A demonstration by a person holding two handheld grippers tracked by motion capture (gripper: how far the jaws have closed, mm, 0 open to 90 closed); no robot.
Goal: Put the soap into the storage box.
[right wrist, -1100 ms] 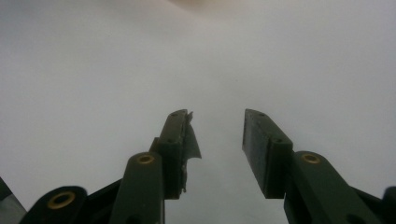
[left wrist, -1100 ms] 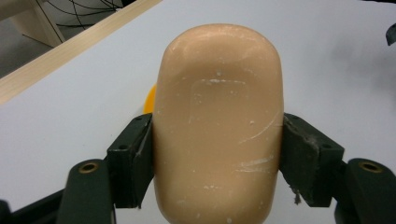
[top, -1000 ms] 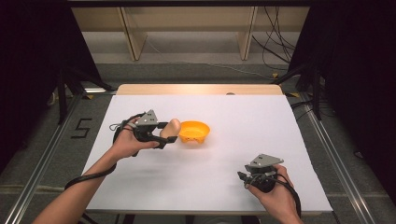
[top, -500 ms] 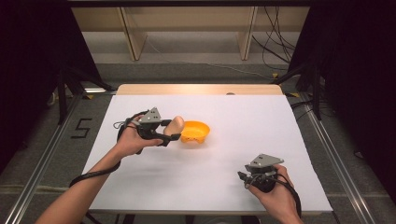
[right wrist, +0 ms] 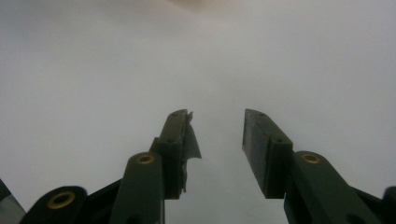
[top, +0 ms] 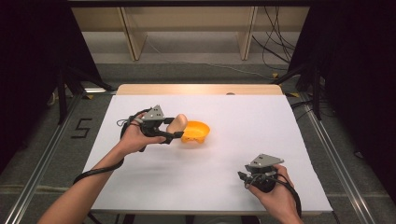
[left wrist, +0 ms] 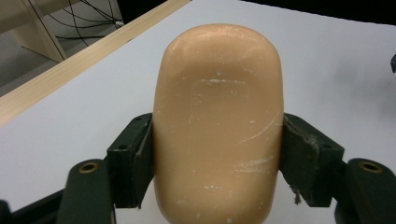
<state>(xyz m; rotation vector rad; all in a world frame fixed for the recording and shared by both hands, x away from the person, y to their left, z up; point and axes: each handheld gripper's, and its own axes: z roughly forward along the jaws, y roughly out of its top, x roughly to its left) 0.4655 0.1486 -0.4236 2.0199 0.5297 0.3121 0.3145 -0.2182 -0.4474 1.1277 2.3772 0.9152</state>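
Tan bar [left wrist: 218,126] clamped in raised left gripper [top: 173,128] beside orange bowl [top: 195,132]

smooth, waxy soap bar [left wrist: 217,126] (faintly scuffed); glossy plastic bowl [top: 196,131]; matt white table [top: 243,126].

Bench [top: 224,177]: a white rectangular top with a strip of pale wood along its far edge, seen from above; grey floor and metal rails run down both long sides.
Orange bowl [top: 197,131]: the one loose thing standing directly on the bench, left of centre in the far half, upright, mouth open to the camera.
Around the bowl: bare white surface on its right and on the near side; the wooden strip lies well beyond it.
Right tool [top: 243,176]: low at the bench's near right corner, well apart from the bowl; whether it touches the surface cannot be told.
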